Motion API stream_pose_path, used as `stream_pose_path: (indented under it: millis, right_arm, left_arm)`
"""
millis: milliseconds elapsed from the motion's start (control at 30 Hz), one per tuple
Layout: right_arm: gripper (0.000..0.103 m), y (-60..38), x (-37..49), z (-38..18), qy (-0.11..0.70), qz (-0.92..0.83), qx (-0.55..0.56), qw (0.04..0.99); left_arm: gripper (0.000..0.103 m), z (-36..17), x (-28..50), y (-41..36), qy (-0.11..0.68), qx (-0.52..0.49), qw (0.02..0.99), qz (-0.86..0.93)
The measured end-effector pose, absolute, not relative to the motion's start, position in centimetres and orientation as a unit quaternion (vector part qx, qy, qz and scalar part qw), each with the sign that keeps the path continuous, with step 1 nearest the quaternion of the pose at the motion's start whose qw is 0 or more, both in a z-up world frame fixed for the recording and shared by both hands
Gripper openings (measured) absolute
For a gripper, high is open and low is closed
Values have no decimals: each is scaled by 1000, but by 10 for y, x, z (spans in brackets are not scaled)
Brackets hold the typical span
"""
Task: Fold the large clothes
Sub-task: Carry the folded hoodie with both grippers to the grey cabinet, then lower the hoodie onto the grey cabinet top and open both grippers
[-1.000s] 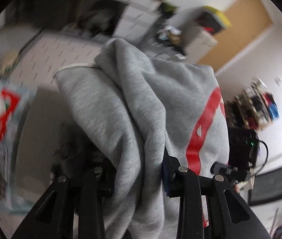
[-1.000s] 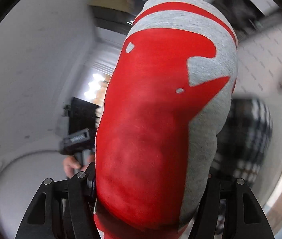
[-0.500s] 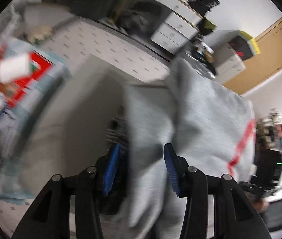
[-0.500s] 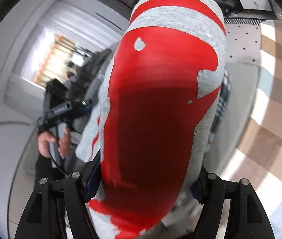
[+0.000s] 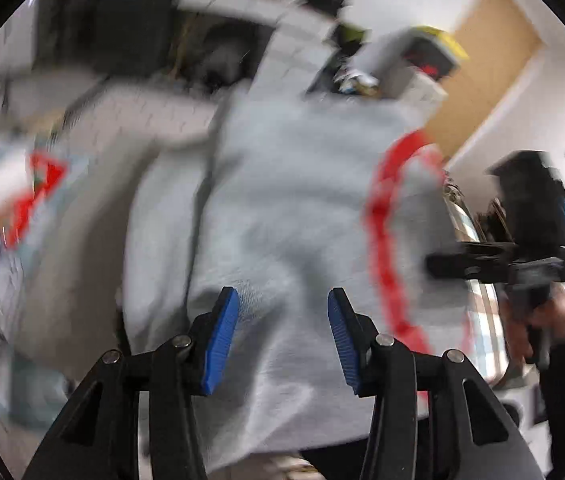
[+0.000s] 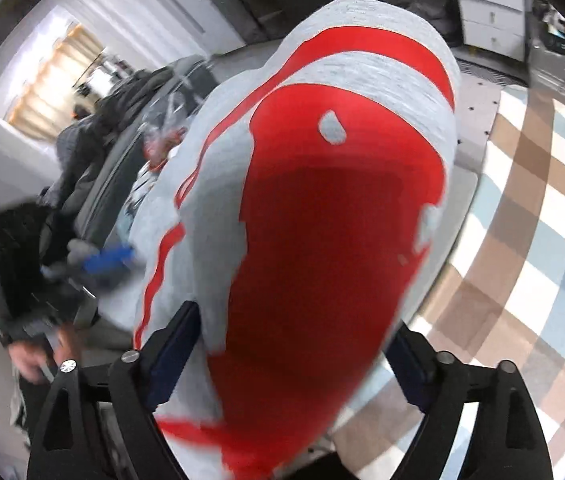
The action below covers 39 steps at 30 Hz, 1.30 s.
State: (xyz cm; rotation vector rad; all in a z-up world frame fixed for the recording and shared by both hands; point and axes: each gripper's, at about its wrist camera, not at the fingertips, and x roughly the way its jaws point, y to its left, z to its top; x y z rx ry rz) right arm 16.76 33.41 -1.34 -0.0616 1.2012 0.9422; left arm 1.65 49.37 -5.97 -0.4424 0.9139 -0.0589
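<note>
A grey sweatshirt with a big red print [image 5: 282,200] hangs bunched in front of both cameras. In the left wrist view my left gripper [image 5: 282,296] is open. Its blue pads [image 5: 222,332] stand apart and bare, with grey cloth lying just beyond and between them. In the right wrist view the red print [image 6: 322,220] fills the gap of my right gripper [image 6: 296,320]. Its jaws are opening, and the thick bundle still lies between them. The right gripper [image 5: 502,260] also shows at the far right of the left wrist view, held by a hand [image 5: 538,320].
A pale grey surface [image 5: 94,220] lies under the sweatshirt, with colourful packets [image 5: 22,184] to its left. A brown, blue and white checked floor mat [image 6: 542,240] is at the right. White drawers [image 6: 486,12] stand at the back, and dark clothes [image 6: 94,140] are piled to the left.
The left gripper sank and its jaws came off the grey cloth, baring the blue pads. The right gripper tipped downward over the checked mat and its jaws spread wider around the red-printed bundle.
</note>
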Motion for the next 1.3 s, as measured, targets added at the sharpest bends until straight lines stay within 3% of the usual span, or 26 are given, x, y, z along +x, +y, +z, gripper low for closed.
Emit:
stream_pose_path:
  millis: [267,467,567,600,700,900,1033,1167,1300]
  right_arm:
    - [90,302,161,40,492,432,-120,746]
    - [88,331,147,112,333,390,-252,821]
    - [78,381,153,100,327,377,-307,811]
    - [69,400,161,85,351,365,-326,798]
    - [70,433,175,43,397,318,-367,779]
    - [71,435,187,27,413,301,-347,787]
    - [72,415,174,46,377,322,-309,812]
    - [73,365,155,70,370,395,-198,818]
    - [89,302,115,86,316,428,-133,836]
  left_arm:
    - [40,-83,31,525,422,-225,878,-36]
    - [40,-73,6,513,412,-228,881,-41]
    - [40,-69,-4,508,401,-226,887,-43]
    - [40,-68,-6,507,399,-223,889,-44]
    - [40,-68,-6,510,396,-234,887,-47]
    - [40,-65,-5,515,394,-248,883,-59]
    - [40,-53,-11,511,396,-249,883,-39]
    - [41,-30,-32,491,382,-207,901,4]
    - [42,0,-59,457,346,-143,926,44]
